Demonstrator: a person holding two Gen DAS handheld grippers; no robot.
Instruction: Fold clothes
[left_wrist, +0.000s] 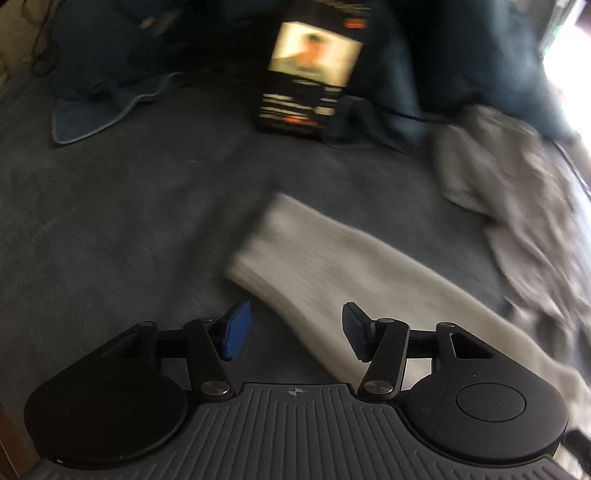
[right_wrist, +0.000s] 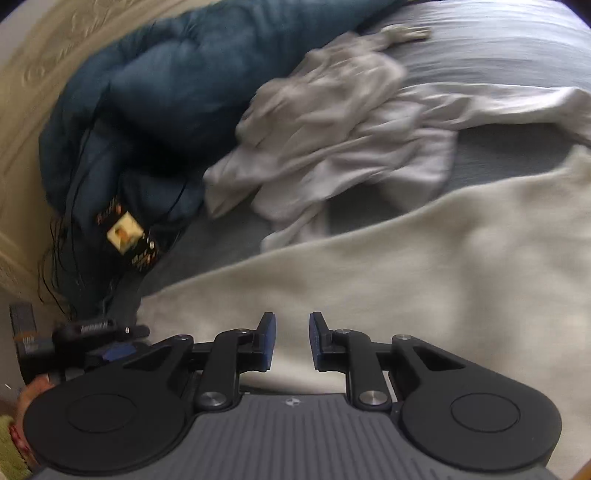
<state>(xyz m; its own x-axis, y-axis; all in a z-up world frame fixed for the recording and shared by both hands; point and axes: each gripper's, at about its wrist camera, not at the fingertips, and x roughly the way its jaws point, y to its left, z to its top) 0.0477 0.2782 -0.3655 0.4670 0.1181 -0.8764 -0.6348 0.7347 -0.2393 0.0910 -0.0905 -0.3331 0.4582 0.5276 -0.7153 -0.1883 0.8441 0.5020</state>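
We begin at the left wrist view, which is blurred. The left gripper (left_wrist: 297, 330) hangs over the grey-blue bed cover (left_wrist: 129, 229) with its blue-padded fingers wide apart and nothing between them. A cream sleeve (left_wrist: 317, 251) of the sweater lies flat on the cover; its cuff end sits ahead of the gripper, slightly right of centre, and the sleeve runs back and rightward, passing under the right finger. We cannot tell whether that finger touches the cloth. To the far left lies a dark blue cloth (left_wrist: 92, 110), at top centre a dark box (left_wrist: 314, 70) stands upright, and at the right a crumpled grey garment (left_wrist: 517, 192) lies just beside the sleeve. Moving to the right wrist view, the right gripper (right_wrist: 291, 341) has its fingers parted by a narrow gap, clamped on nothing. The cream sweater (right_wrist: 424, 266) spreads directly beneath and ahead of it, filling the lower right. Beyond it the grey garment (right_wrist: 332, 122) lies heaped, against a dark blue quilt (right_wrist: 155, 92) at upper left. The dark box (right_wrist: 127, 236) rests at the quilt's foot, far left.
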